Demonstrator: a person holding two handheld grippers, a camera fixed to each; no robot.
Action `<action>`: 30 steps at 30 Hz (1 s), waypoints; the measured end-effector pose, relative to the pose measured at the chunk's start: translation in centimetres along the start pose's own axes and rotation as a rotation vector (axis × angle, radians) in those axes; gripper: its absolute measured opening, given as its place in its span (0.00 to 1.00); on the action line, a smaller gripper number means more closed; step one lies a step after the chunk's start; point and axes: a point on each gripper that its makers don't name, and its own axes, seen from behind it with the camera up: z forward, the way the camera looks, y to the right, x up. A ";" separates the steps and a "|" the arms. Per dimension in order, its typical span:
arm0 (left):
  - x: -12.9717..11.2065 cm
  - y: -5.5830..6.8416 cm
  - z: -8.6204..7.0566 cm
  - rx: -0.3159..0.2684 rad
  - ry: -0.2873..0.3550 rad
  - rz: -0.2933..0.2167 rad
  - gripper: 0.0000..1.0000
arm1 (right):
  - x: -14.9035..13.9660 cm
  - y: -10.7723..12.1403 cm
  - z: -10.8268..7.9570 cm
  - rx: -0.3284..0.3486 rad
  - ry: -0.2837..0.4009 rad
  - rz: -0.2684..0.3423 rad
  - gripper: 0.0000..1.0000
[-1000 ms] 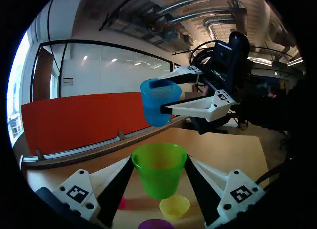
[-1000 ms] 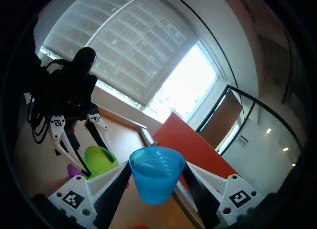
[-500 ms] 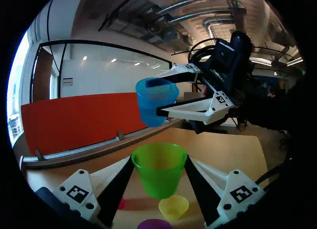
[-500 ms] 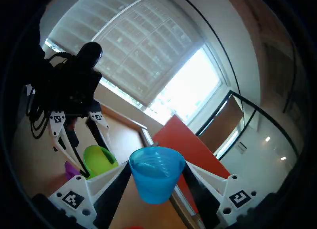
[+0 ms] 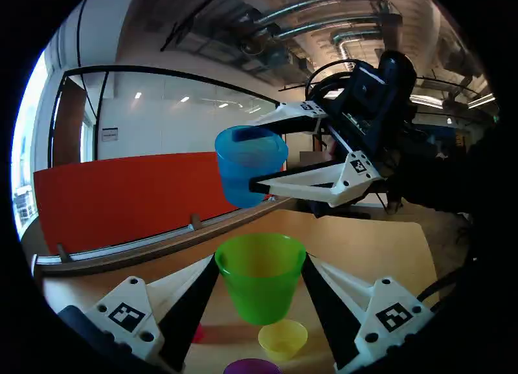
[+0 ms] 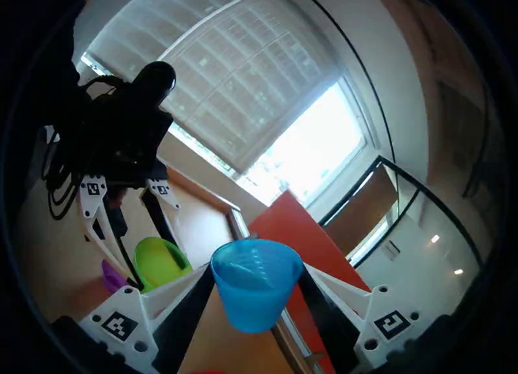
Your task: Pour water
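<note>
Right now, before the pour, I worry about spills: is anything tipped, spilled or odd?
Nothing stands out. The right gripper holds the blue cup squarely, the left gripper holds the green cup upright, and no water shows on the table.

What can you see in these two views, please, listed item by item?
blue cup: 1, blue, raised, in right tongs
green cup: 1, green, in left tongs
yellow cup: 1, yellow, on table below green cup
purple cup: 1, purple, on table by yellow cup
table: 1, light wood
panel: 1, red, behind table edge
window: 1, bright, with blind
left tongs: 1, white and black, shut on green cup
right tongs: 1, white and black, shut on blue cup
</note>
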 end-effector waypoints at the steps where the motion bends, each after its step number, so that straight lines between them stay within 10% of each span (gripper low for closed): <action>1: 0.0 0.0 0.0 0.000 0.000 -0.001 0.88 | 0.0 0.0 0.0 0.000 0.000 -0.002 0.91; 30: -0.4 0.4 0.0 -0.006 -0.006 0.000 0.88 | 0.0 -0.4 0.4 0.028 -0.016 -0.132 0.91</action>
